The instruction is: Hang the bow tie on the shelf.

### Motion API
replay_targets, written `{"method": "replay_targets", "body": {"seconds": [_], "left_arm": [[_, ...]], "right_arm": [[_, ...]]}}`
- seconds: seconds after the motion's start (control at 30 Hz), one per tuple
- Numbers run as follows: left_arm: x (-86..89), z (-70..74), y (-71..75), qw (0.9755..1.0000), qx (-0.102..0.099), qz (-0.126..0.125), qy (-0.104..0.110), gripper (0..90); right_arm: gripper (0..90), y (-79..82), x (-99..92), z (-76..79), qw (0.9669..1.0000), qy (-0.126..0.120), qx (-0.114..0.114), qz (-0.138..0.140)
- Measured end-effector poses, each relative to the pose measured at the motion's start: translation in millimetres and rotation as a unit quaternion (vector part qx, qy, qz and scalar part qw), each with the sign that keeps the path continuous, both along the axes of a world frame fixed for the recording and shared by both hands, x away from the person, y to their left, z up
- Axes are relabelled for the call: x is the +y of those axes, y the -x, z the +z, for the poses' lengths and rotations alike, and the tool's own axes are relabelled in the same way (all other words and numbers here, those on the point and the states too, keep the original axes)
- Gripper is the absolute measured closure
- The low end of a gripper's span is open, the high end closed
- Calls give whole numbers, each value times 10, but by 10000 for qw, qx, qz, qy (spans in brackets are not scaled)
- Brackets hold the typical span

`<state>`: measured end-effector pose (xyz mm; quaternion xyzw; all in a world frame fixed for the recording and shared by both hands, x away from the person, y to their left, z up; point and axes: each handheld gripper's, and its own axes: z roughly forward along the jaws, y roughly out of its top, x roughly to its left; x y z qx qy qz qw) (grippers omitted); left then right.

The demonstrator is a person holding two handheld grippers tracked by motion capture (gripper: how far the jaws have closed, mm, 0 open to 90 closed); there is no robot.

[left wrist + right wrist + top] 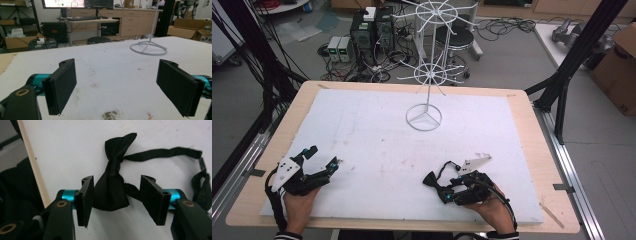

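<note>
A wooden worktop (532,125) carries a white sheet (377,145) that covers most of it. At the far middle of the sheet stands a white wire rack (428,75) on a ring base, with two spoked tiers up its thin pole; the left gripper view shows that base (148,48) far off to the right. At the near left, a hand (299,207) holds the left gripper (324,159) low over the sheet, its fingers (62,85) spread wide with nothing between them but bare, slightly stained sheet. At the near right, the other hand (494,210) holds the right gripper (439,187), pointing left. A black bow tie (112,182) lies flat on the sheet at its tip, seen in the high view as a small dark shape (430,179). One wing of the bow sits in the gap between the right fingers (85,197), which stand open on either side of it; the left one appears to touch the fabric, the right one is apart from the wing. The tie's thin strap (162,153) loops away over the sheet.
</note>
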<state>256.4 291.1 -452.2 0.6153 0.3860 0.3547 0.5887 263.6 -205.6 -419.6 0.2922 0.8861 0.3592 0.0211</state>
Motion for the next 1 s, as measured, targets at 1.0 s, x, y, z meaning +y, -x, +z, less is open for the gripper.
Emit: {"method": "replay_targets", "body": {"seconds": [1.0], "left_arm": [[-1,0,2,10000,-19,-7,-7,166]], "right_arm": [[669,-6,-1,-94,9996,213,161,27]]}}
